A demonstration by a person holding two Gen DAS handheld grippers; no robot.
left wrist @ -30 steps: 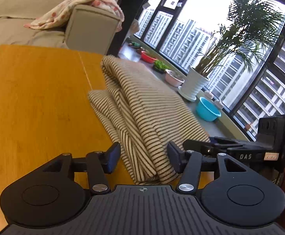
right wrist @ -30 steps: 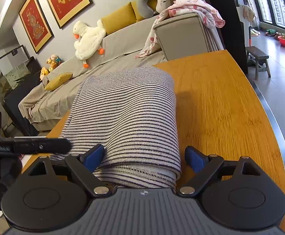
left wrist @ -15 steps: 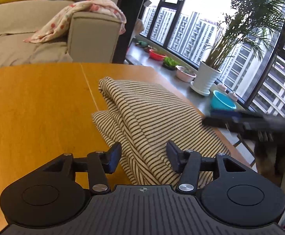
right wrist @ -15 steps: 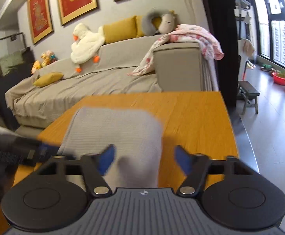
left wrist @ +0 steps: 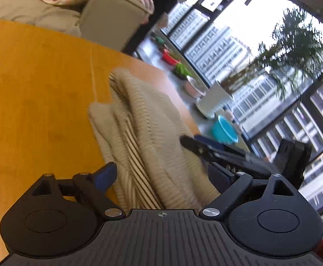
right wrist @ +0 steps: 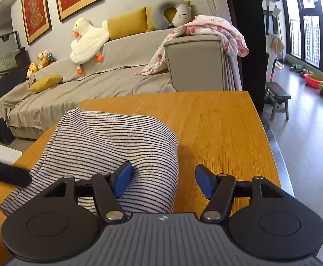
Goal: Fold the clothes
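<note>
left gripper (left wrist: pixel 161 175) fingers (left wrist: pixel 104 177) spreading apart around folded striped garment (left wrist: pixel 148 133) on orange desk (left wrist: pixel 39 99); right gripper (right wrist: pixel 163 180) fingers (right wrist: pixel 121 178) apart, widening, left one resting on garment

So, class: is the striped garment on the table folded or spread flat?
Folded: the striped garment lies doubled in thick stacked layers, with a rounded fold edge, on the table.

surface: wooden table (right wrist: pixel 216 128) | on it: folded striped garment (right wrist: pixel 117 144) (near the left edge)
</note>
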